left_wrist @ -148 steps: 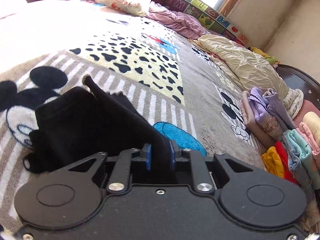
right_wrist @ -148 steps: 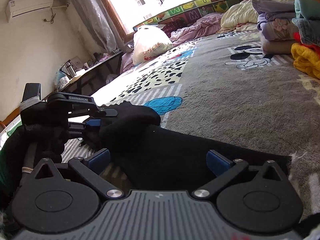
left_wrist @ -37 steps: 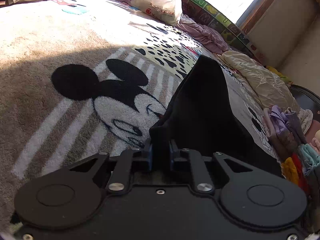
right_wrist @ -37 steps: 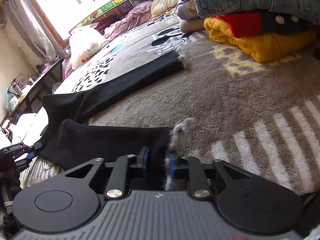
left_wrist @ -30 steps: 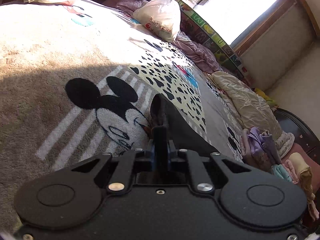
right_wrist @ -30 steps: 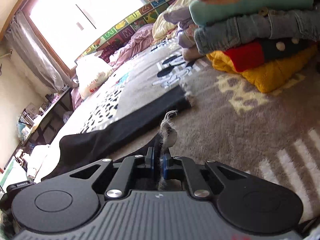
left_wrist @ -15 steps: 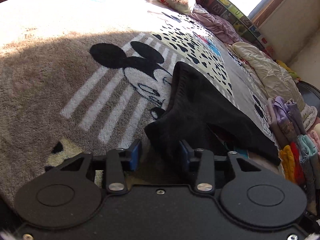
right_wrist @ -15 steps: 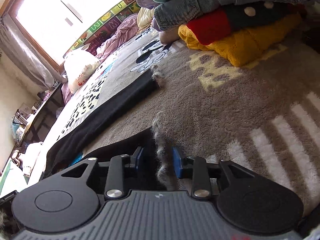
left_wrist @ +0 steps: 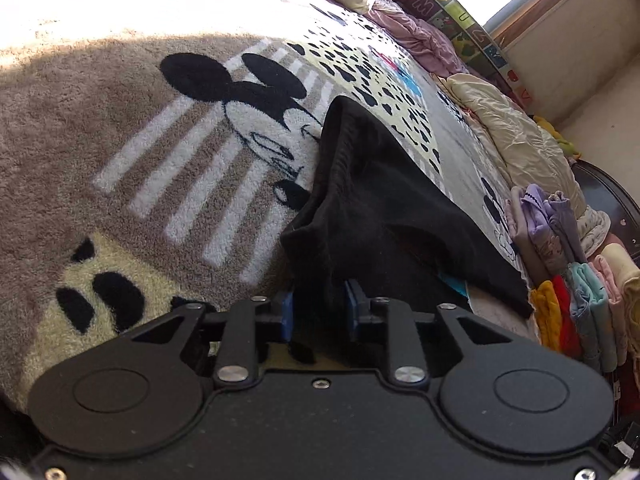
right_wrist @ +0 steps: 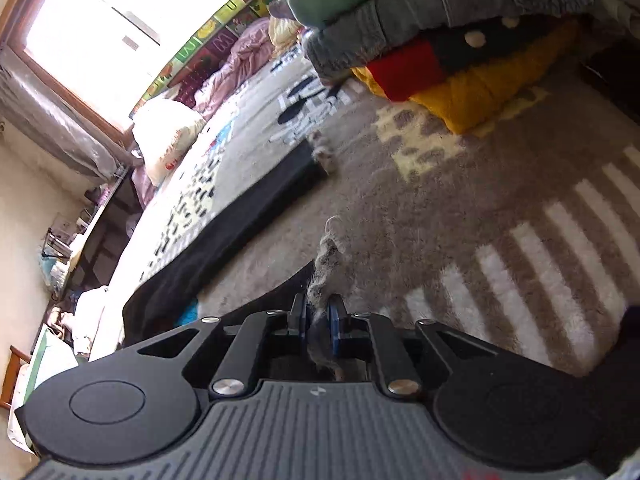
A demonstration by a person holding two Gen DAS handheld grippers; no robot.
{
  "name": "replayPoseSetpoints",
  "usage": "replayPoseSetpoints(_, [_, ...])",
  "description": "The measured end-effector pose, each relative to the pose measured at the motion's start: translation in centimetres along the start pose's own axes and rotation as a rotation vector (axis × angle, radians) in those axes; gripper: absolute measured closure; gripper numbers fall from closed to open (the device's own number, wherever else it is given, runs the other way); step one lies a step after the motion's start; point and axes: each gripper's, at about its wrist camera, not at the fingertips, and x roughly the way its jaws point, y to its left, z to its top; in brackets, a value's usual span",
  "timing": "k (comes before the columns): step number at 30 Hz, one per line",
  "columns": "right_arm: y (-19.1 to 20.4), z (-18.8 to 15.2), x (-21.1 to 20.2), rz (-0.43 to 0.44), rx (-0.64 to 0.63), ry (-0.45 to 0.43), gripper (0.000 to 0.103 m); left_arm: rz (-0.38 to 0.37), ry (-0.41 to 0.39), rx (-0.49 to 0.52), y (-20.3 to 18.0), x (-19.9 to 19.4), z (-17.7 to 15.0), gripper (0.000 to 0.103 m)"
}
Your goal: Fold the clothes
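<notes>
The left tongs [left_wrist: 317,312] close their blue pads on a bunched fold of the black trousers [left_wrist: 372,200], the fabric filling the narrow gap between the two fingers. From that grip the garment runs forward and to the right across the Mickey Mouse blanket [left_wrist: 120,128] that covers the bed. The right tongs [right_wrist: 319,322] are clenched on the frayed grey hem [right_wrist: 328,256] of one trouser leg, whose tufts stick up just ahead of the fingertips. To the left of these tongs the other black leg [right_wrist: 240,220] lies flat on the blanket, stretching away toward its own frayed end. Ahead and to the right of the right tongs rests a stack of folded clothes [right_wrist: 472,52], with yellow at the bottom, red and denim above.
</notes>
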Motion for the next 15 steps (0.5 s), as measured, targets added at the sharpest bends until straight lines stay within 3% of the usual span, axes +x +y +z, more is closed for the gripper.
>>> replayPoseSetpoints(1, [-0.7, -0.5, 0.2, -0.034, 0.009, 0.004, 0.073, 0.013, -0.033, 0.0, -0.1, -0.4, 0.1, 0.047])
replayPoseSetpoints(2, [-1.4, -1.0, 0.4, -0.068, 0.017, 0.008, 0.072, 0.025, -0.048, -0.003, 0.1, -0.5, 0.2, 0.047])
replayPoseSetpoints(4, [-1.4, -1.1, -0.1, -0.061, 0.027, -0.033, 0.064, 0.033, -0.057, -0.013, 0.5, -0.4, 0.4, 0.047])
replayPoseSetpoints(6, [-0.7, -0.8, 0.0, -0.066, -0.019, -0.071, 0.04, 0.028, -0.048, -0.001, 0.5, 0.3, 0.8, 0.047])
replayPoseSetpoints(7, [-0.5, -0.7, 0.4, -0.059, -0.037, -0.07, 0.039, 0.032, -0.049, 0.014, 0.3, 0.7, 1.0, 0.048])
replayPoseSetpoints(8, [-0.5, -0.7, 1.1, -0.066, -0.05, -0.059, 0.039, 0.039, -0.041, 0.044, 0.0, 1.3, 1.1, 0.054])
replayPoseSetpoints(9, [-0.4, -0.8, 1.5, -0.07, -0.062, -0.052, 0.04, 0.045, -0.033, 0.073, -0.3, 1.7, 1.1, 0.078])
replayPoseSetpoints(10, [-0.3, -0.9, 1.9, -0.064, -0.082, -0.051, 0.041, 0.05, -0.026, 0.099, -0.6, 2.0, 1.0, 0.085])
replayPoseSetpoints(11, [-0.1, -0.9, 2.2, -0.049, -0.097, -0.035, 0.049, 0.055, -0.019, 0.126, -0.9, 2.3, 0.9, 0.089])
replayPoseSetpoints(12, [0.1, -0.8, 2.5, -0.035, -0.113, -0.02, 0.073, 0.053, -0.037, 0.138, -1.2, 1.9, 0.7, 0.091])
replayPoseSetpoints(13, [0.3, -1.0, 2.7, -0.034, -0.124, -0.006, 0.088, 0.05, -0.063, 0.146, -1.4, 1.3, 0.6, 0.092])
replayPoseSetpoints(14, [0.5, -1.1, 2.9, -0.032, -0.134, 0.007, 0.094, 0.046, -0.088, 0.153, -1.6, 0.7, 0.5, 0.092])
replayPoseSetpoints(15, [0.8, -1.2, 2.3, -0.037, -0.147, -0.02, 0.094, 0.047, -0.08, 0.161, -1.7, 0.5, 0.4, 0.09])
